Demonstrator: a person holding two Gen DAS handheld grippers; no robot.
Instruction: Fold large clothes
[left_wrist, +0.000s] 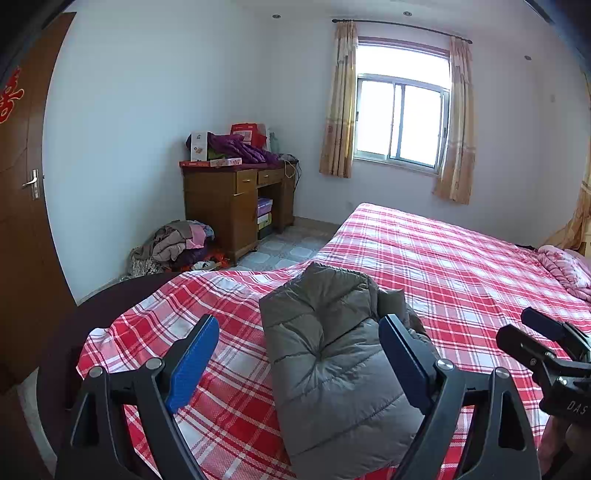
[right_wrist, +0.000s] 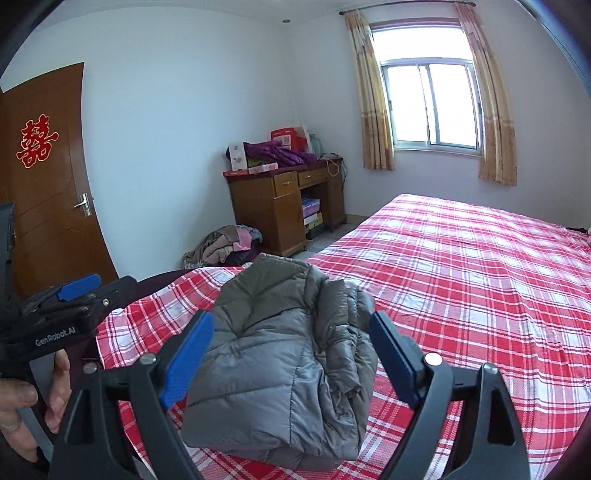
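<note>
A grey quilted puffer jacket (left_wrist: 332, 362) lies folded into a compact bundle on the red plaid bed (left_wrist: 461, 266), near its foot corner. It also shows in the right wrist view (right_wrist: 280, 369). My left gripper (left_wrist: 299, 343) is open and empty, hovering above the jacket with blue pads either side of it. My right gripper (right_wrist: 291, 339) is open and empty, also held above the bundle. The right gripper shows at the right edge of the left wrist view (left_wrist: 543, 343), and the left gripper at the left edge of the right wrist view (right_wrist: 70, 295).
A wooden desk (left_wrist: 236, 199) piled with boxes and a purple garment stands against the far wall. A heap of clothes (left_wrist: 177, 247) lies on the floor beside it. A brown door (right_wrist: 48, 184) is at the left. A pink quilt (left_wrist: 565, 269) lies at the bed's far right.
</note>
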